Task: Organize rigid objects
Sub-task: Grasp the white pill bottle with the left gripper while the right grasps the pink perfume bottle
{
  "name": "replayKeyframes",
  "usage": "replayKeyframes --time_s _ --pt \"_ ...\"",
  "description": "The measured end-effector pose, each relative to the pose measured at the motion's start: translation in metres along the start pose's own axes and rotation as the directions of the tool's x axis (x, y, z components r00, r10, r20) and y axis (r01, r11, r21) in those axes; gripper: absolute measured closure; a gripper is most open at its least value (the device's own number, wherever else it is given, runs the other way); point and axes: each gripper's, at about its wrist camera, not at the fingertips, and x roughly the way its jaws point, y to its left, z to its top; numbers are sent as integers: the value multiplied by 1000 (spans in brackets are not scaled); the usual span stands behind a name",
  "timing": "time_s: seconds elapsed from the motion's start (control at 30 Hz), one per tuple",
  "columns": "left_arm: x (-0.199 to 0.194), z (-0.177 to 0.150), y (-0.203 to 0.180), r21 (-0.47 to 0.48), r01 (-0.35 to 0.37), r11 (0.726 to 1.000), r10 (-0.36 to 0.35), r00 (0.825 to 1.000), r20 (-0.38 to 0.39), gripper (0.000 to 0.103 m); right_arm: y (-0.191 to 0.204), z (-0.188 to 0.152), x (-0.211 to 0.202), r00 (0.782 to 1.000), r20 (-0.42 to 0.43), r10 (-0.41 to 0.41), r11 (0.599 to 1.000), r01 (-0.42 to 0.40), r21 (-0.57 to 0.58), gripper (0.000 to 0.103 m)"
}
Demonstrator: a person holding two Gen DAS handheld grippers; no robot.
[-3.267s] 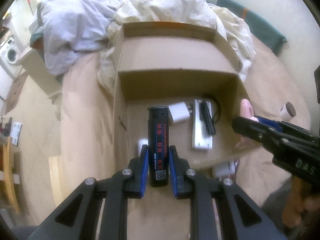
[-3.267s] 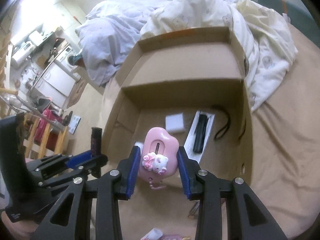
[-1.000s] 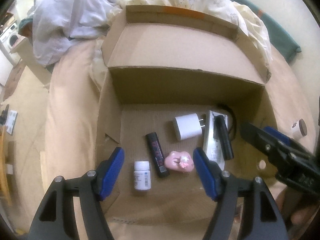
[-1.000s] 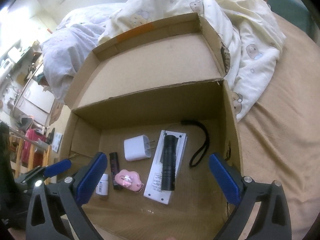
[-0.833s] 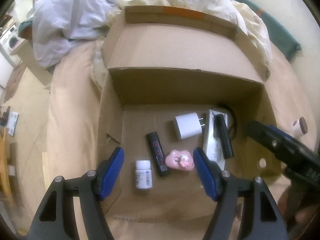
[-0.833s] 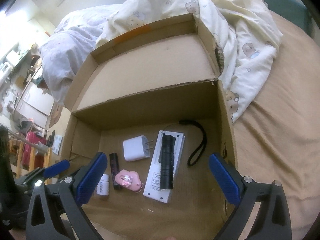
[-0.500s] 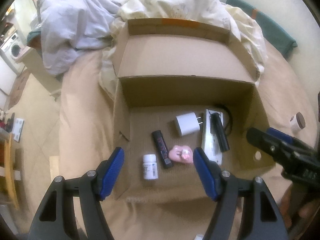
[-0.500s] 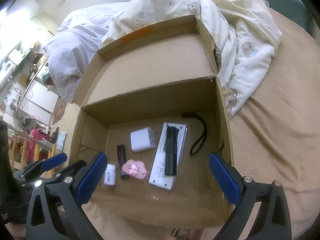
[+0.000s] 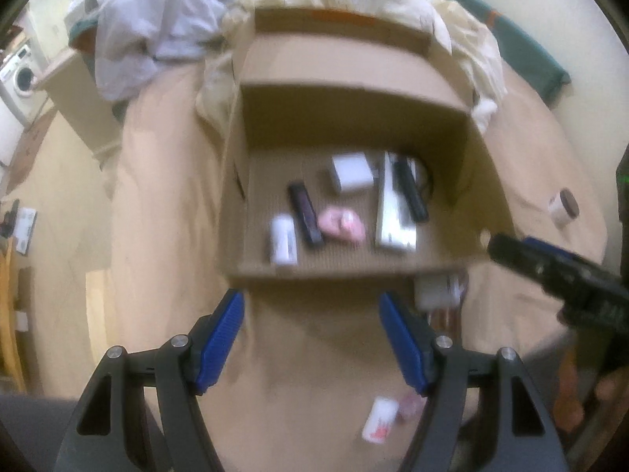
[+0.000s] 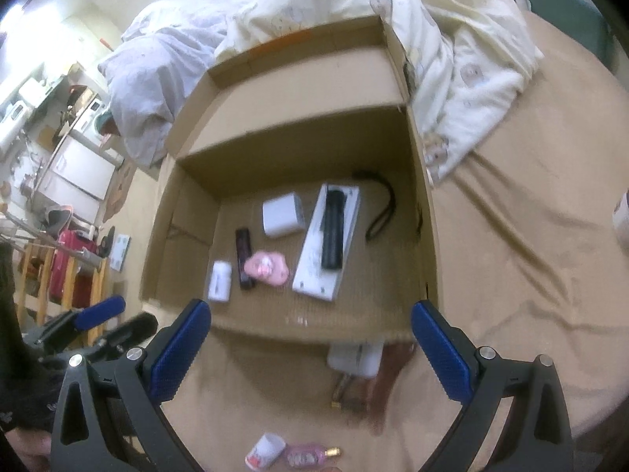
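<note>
An open cardboard box (image 9: 487, 165) (image 10: 426, 236) sits on the tan bedsheet. On its floor lie a white pill bottle (image 9: 284, 240) (image 10: 219, 281), a black lighter (image 9: 306, 214) (image 10: 243, 257), a pink cartoon charm (image 9: 340, 225) (image 10: 267, 268), a white charger cube (image 9: 351, 173) (image 10: 283, 214), and a black flashlight (image 9: 411, 190) (image 10: 333, 228) on a white flat case (image 9: 393, 216) (image 10: 326, 271). My left gripper (image 9: 312, 338) and right gripper (image 10: 310, 348) hover open and empty over the sheet, just in front of the box's near wall.
On the sheet in front of the box lie a white adapter (image 10: 355, 356), a small white tube (image 9: 377, 419) (image 10: 265, 450), a pink trinket (image 10: 304, 454) and small brass pieces. A round jar (image 9: 564, 208) stands right of the box. Rumpled duvets (image 10: 452, 39) lie behind it.
Both grippers have drawn back and up from the box, empty, so its near wall and the loose items in front of it have come into view. The lighter and charm lie inside.
</note>
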Motion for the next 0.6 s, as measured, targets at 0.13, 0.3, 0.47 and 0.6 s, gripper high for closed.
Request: replayKeyframes --time_s 0.13,0.3,0.47,0.6 --pt "19 -33 -8 23 23 999 -21 996 -88 35 -3 -17 -2 1000 -19 -6 1000 6 8 0" --pt "55 -74 -32 68 108 992 -86 960 -265 44 -12 -37 5 999 -43 -8 999 9 39 0" --pt "80 -95 -50 86 169 982 -125 917 -378 65 -28 -51 16 996 -84 1 994 8 112 0" --pt "88 -99 -59 94 215 972 -158 895 -417 77 -32 -51 11 998 -63 -10 993 17 114 0"
